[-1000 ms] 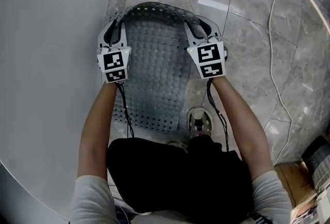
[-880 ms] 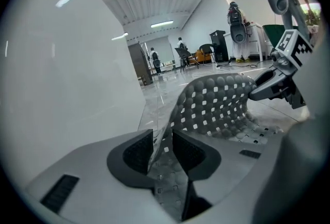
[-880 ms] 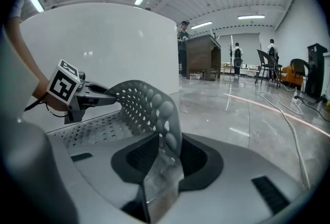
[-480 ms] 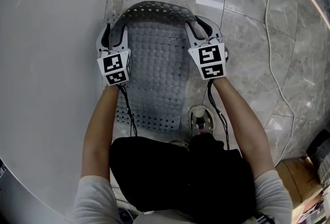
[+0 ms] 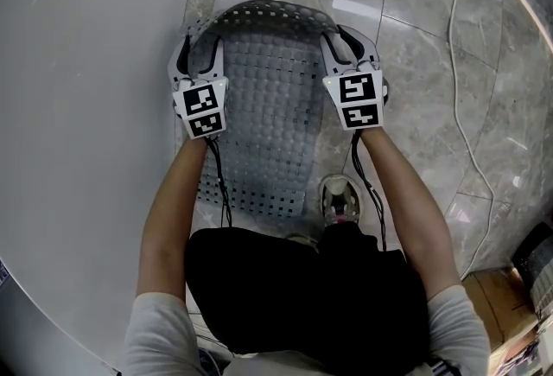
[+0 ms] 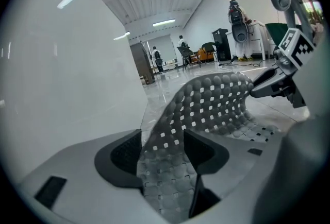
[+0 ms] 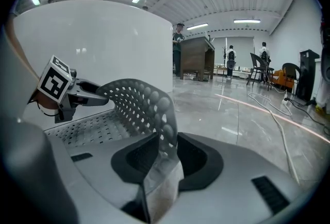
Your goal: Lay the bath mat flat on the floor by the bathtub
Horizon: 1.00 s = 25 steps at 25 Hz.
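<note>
A grey perforated bath mat (image 5: pixel 259 106) lies along the floor beside the white bathtub (image 5: pixel 86 106). Its far end is lifted into an arch between both grippers. My left gripper (image 5: pixel 195 53) is at the mat's far left corner. Its jaws are opening, and the mat (image 6: pixel 211 104) hangs loose between the spread pads of the left gripper (image 6: pixel 162 148). My right gripper (image 5: pixel 346 41) holds the far right corner. In the right gripper view, the right gripper (image 7: pixel 164 153) pinches the mat's edge (image 7: pixel 139 99) between its pads.
The tub's white wall (image 7: pixel 103 42) rises right beside the mat's left edge. A white cable (image 5: pixel 458 106) snakes over the grey marble tiles to the right. The person's shoe (image 5: pixel 337 201) stands at the mat's near right corner. Furniture and people are far off.
Both grippers and the mat's raised end have shifted slightly to the right in the head view. The mat's far edge stays arched between them.
</note>
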Tool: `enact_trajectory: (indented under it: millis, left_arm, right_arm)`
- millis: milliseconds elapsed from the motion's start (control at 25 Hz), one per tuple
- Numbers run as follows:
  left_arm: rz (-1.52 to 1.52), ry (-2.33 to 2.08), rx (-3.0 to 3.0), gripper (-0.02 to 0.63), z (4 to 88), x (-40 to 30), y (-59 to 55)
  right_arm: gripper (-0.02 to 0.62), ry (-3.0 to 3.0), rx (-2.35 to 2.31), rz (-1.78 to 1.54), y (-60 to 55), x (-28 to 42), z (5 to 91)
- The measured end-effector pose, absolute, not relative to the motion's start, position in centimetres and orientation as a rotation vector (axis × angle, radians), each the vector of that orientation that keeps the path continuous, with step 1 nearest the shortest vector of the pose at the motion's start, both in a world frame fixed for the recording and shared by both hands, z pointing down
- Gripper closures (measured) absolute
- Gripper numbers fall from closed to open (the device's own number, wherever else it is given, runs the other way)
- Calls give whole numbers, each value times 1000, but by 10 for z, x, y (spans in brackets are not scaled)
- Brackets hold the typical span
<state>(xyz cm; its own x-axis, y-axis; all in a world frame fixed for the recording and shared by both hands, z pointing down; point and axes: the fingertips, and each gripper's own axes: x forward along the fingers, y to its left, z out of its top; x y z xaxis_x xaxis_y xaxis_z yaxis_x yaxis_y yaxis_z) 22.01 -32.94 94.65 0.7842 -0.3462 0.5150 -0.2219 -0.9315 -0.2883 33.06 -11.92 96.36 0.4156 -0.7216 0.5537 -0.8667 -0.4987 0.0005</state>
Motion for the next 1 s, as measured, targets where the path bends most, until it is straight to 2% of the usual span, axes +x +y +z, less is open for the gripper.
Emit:
enact_trajectory:
  millis: [240, 1000]
  left_arm:
    - [-797, 450, -2695, 367, 930, 217, -330]
    - [-1018, 269, -2943, 368, 963, 199, -272]
  right_arm:
    - [492, -1342, 2426, 727, -115, 334, 959]
    - [494, -1554, 2258, 666, -147, 262, 950]
